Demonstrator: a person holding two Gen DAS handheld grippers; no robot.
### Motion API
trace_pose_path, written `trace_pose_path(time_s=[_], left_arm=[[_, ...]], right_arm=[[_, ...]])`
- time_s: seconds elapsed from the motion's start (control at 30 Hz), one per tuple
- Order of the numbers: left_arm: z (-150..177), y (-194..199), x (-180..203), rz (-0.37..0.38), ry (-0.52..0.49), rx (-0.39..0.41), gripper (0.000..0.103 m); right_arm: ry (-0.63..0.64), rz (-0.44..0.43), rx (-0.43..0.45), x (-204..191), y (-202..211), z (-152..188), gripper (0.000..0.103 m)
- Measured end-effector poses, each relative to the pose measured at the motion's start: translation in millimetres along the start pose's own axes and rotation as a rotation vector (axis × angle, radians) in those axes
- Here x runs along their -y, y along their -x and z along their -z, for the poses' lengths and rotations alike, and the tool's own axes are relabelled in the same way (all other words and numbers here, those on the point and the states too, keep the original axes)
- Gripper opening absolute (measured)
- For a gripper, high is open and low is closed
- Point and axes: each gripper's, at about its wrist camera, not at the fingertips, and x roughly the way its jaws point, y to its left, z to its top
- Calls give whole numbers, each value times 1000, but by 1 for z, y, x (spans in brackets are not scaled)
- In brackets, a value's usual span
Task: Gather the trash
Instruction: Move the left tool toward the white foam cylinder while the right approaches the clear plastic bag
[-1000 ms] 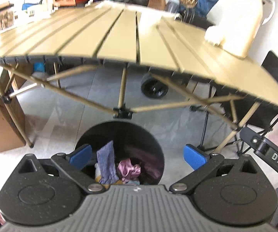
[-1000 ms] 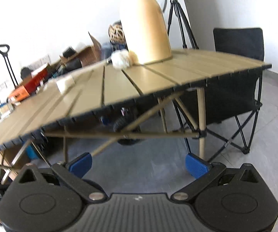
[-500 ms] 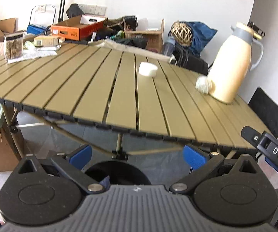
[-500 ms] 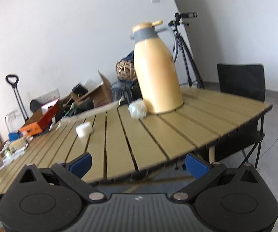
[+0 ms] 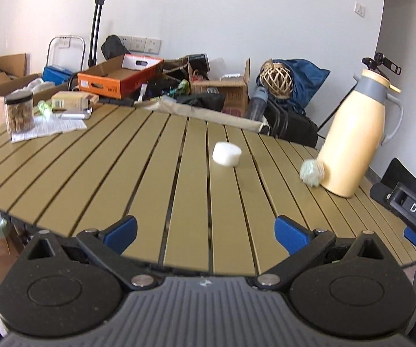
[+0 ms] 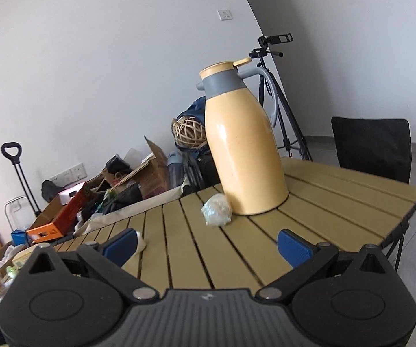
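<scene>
Left tool point(image 5: 205, 232) spread wide, empty, above slat table point(image 5: 98, 167); white wad point(image 5: 226, 153) mid-table, crumpled ball point(image 5: 312, 171) touching jug point(image 5: 355, 138).

Bright even daylight, strong fisheye bending, slight edge blur.

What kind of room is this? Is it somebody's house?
Probably a spare or storage room, maybe in a home or a workspace. A folding camp table stands by a bare white wall, open cardboard boxes and bags are piled behind it, and a camera tripod stands in the corner.

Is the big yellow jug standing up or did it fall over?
Standing up. The yellow jug rests on its flat base on the table, lid on top.
</scene>
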Motion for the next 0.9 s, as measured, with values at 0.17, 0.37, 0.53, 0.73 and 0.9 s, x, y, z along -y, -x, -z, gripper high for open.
trace_pose_path(time_s=[0.17,0.37,0.53,0.73,0.9], left_arm=[[-16,-14,4,-5,-11,6,103],[-31,-37,11,-6,-23,3,103],[-44,-62,18,-17,-39,-6,103],[-60,-97,30,-20,-60,-20,103],[-76,-134,42,-22,-76,-28,103]], right_arm=[[5,23,-13,0,-27,-8,103],[14,36,-31,0,-56,-12,103],[14,56,-28,0,-79,-17,103],[3,87,-24,0,-108,-21,103],[-14,104,-42,6,-133,-24,103]])
